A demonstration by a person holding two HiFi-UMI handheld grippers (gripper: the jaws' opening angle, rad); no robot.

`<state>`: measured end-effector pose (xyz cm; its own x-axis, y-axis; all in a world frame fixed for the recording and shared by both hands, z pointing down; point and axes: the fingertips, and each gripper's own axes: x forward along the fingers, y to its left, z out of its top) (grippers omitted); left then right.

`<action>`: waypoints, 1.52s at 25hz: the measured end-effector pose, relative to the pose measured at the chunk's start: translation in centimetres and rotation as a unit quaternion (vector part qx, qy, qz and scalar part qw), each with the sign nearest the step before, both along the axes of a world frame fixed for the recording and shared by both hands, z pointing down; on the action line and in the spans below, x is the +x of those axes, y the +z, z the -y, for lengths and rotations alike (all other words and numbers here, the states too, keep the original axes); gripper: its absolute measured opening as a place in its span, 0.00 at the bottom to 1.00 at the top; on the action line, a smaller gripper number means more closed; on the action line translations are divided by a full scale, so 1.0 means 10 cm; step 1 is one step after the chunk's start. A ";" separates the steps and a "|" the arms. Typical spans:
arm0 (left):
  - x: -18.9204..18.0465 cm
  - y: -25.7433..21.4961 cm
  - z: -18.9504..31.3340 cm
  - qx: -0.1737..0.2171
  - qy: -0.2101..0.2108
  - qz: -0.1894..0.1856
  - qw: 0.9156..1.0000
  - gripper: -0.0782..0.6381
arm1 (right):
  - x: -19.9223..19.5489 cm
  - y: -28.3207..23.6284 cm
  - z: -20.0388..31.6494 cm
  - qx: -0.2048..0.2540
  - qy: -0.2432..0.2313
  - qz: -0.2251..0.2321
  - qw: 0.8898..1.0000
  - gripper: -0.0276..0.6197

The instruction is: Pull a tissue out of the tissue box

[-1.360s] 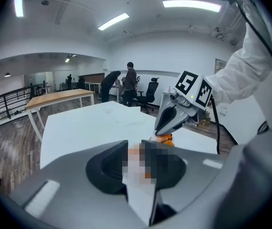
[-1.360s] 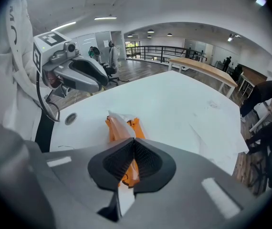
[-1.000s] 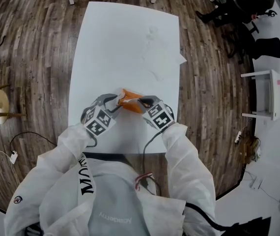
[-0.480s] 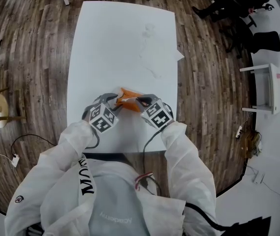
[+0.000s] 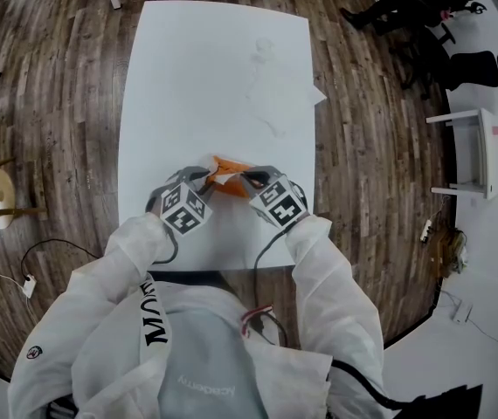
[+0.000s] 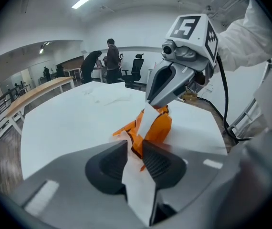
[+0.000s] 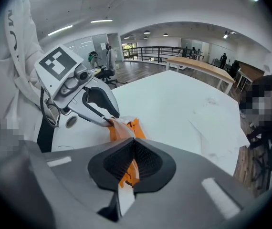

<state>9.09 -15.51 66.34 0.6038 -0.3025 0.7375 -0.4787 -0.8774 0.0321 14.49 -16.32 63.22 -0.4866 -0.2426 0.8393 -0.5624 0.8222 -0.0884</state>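
A small orange plastic tissue packet (image 5: pixel 229 165) lies on the near part of a white rectangular table (image 5: pixel 205 68), close to the edge where the person stands, and both grippers meet over it from either side. The left gripper (image 5: pixel 207 178) comes in from the packet's left; in the left gripper view its jaws have just been closing, and the dark ribbed pads now press on a thin white tissue (image 6: pixel 136 185) that runs up between them from the packet (image 6: pixel 158 128). A corner of the orange wrapper is caught in the same gap. The right gripper (image 5: pixel 247 178) reaches in from the packet's right with its jaws clamped tight on the packet's edge. In the right gripper view a scrap of orange wrapper (image 7: pixel 126 173) shows pinched between its pads, with a white strip hanging just below. That view also shows the left gripper's narrow tips (image 7: pixel 110 121) down on the packet's top, touching the pale tissue bunched there. From the left gripper view the right gripper (image 6: pixel 151 102) is tilted steeply down onto the packet's upper end, where a white flap hangs from its tips. Both arms wear white sleeves (image 5: pixel 336 278). Several loose white tissues (image 5: pixel 277 90) lie crumpled on the far right part of the table, well apart from the packet. Dark wooden plank flooring (image 5: pixel 48 77) surrounds the table.
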 end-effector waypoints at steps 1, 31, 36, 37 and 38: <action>0.00 0.00 -0.01 -0.001 -0.001 0.000 1.000 0.24 | 0.00 0.00 0.00 0.001 0.001 0.000 1.000 0.05; -0.07 0.12 -0.04 -0.022 -0.014 0.027 0.999 0.22 | -0.09 -0.22 0.07 0.017 0.031 0.039 0.999 0.05; -0.06 0.11 -0.05 -0.025 -0.013 0.023 0.999 0.22 | -0.10 -0.26 0.08 0.021 0.032 0.041 0.998 0.05; -0.06 0.11 -0.06 -0.025 -0.013 0.022 0.999 0.22 | -0.10 -0.27 0.08 0.023 0.033 0.041 0.998 0.05; -0.07 0.11 -0.06 -0.026 -0.013 0.022 0.999 0.22 | -0.10 -0.27 0.09 0.023 0.033 0.042 0.998 0.05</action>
<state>8.42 -14.93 67.43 0.5631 -0.2782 0.7782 -0.5028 -0.8626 0.0554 13.51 -17.20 60.47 -0.5358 -0.3150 0.7834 -0.6083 0.7875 -0.0994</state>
